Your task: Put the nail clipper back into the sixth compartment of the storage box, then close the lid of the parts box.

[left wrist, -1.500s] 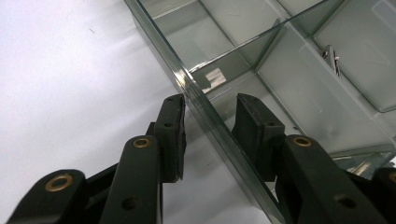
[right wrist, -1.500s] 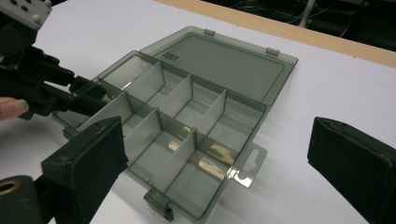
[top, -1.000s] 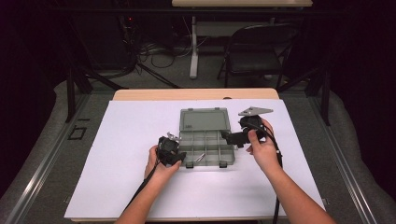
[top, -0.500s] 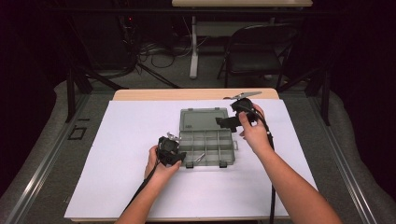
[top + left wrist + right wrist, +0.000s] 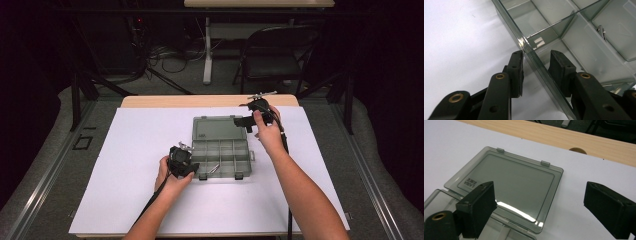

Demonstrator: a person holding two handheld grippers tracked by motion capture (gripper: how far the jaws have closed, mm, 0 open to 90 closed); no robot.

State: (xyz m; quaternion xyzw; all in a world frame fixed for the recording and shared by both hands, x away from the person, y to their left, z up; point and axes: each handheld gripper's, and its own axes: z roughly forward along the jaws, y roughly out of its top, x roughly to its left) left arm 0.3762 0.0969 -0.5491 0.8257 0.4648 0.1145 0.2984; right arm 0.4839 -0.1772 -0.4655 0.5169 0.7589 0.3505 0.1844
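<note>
Meanwhile the right tongs (image 5: pixel 239 121) have travelled from the box's right side up to its far right corner, over the lid (image 5: pixel 216 128), their jaws closing slightly yet still wide apart with nothing between them; the left tongs (image 5: pixel 196 168) have stayed at the front left wall of the clear compartment box (image 5: pixel 222 157), which lies open on the white bench (image 5: pixel 125 150). From the left gripper view, the left tongs (image 5: pixel 536 67) straddle that wall (image 5: pixel 529 51), one pad outside, one inside, whether pressing I cannot tell; a small metal piece (image 5: pixel 602 32) lies in one compartment. From the right gripper view, the lid (image 5: pixel 509 182) lies flat, its lettering too small to read
</note>
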